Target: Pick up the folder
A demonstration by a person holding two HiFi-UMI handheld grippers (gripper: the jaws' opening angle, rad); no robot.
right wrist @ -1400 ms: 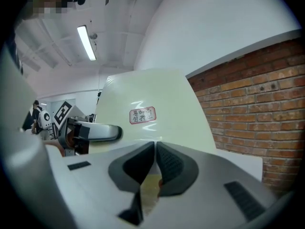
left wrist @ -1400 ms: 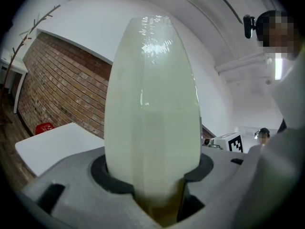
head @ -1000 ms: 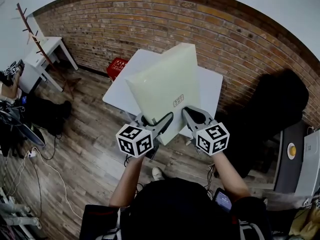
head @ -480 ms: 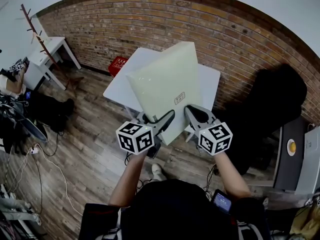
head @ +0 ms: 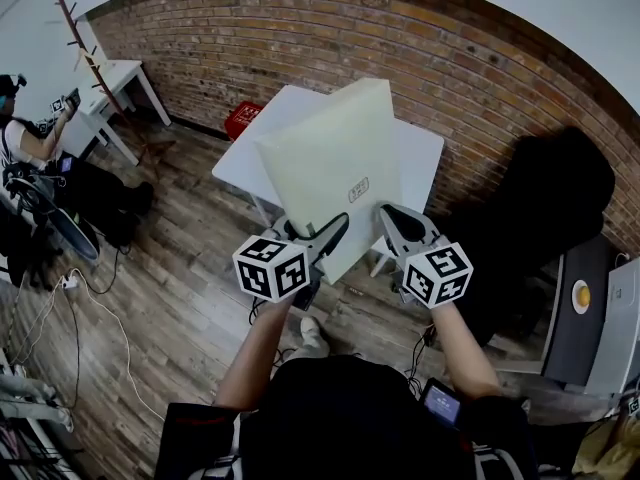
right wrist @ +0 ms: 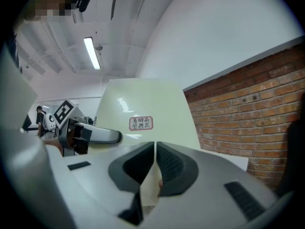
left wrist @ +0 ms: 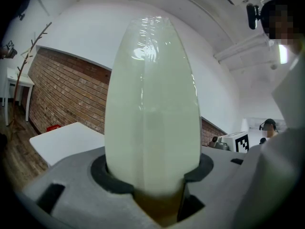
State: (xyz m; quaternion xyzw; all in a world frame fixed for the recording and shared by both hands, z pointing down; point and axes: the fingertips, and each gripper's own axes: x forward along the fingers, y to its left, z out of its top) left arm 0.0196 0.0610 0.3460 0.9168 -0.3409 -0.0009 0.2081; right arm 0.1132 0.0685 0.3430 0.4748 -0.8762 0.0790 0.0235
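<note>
Pale-green folder (head: 335, 173), glossy, small printed label (head: 358, 190) face up. Where does it stand, and what has moved in the last second? (picture desk)

It's aloft over the white surface (head: 243, 158) and appears clear of it. The near edge is toward the person and the far corner reaches toward the brick wall (head: 300, 38). Over that second the room has slid a little behind it, but the folder and both grippers keep the same arrangement. I see no slip and no sag at either grip. My reading is that the pick-up itself is done, and what's left is carrying it steadily. (photographer)

And the jaws? The left looks open. (picture desk)

They stand wide, yes, but they are full. The left gripper (head: 332, 236) has the folder's thick, rounded side filling the whole gap. In the left gripper view the dark pads (left wrist: 102, 175) press it from both sides, so that is a hold and not an open hand. The right gripper (head: 392, 218) is the opposite. Its jaws are almost together, nipping a thin edge of the folder between the ribbed pads (right wrist: 136, 163). (photographer)

Any risk? (picture desk)

Possibly that thin pinch. If the two hands drift apart, I would expect the edge to pull out on that side first. (photographer)
</note>
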